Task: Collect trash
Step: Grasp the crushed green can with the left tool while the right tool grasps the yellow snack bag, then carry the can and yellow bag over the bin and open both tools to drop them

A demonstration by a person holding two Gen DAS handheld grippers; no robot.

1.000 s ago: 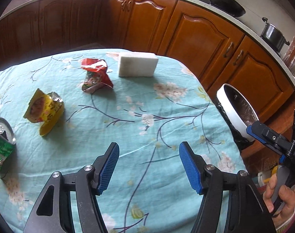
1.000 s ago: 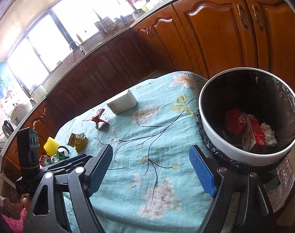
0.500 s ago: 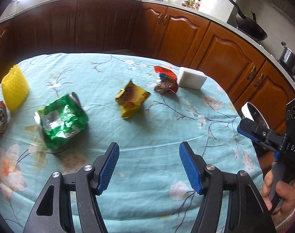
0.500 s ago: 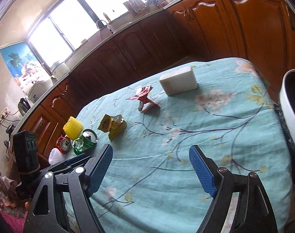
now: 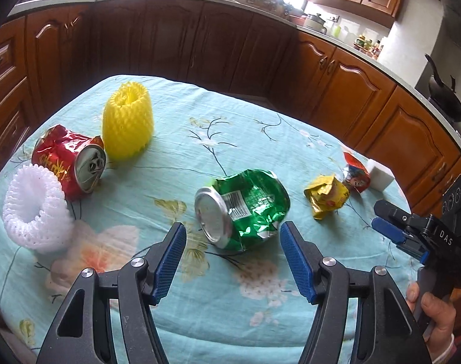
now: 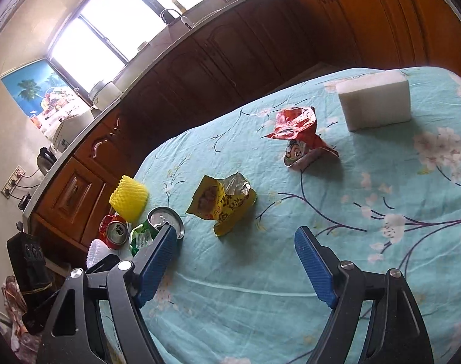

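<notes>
The left gripper [image 5: 232,253] is hovering open and empty, the crushed green can [image 5: 242,207] lying on the tabletop [image 5: 200,318] just ahead between its jaw lines, long axis slanting across, nearer it than the open right gripper [image 6: 236,257].

You're in a home kitchen: wooden cabinets [image 5: 345,91] under a long counter [image 6: 157,57], a sink tap [image 6: 172,15] by the window [image 6: 109,27], a wok [image 5: 445,97], and a floral tablecloth [image 5: 230,318].
</notes>
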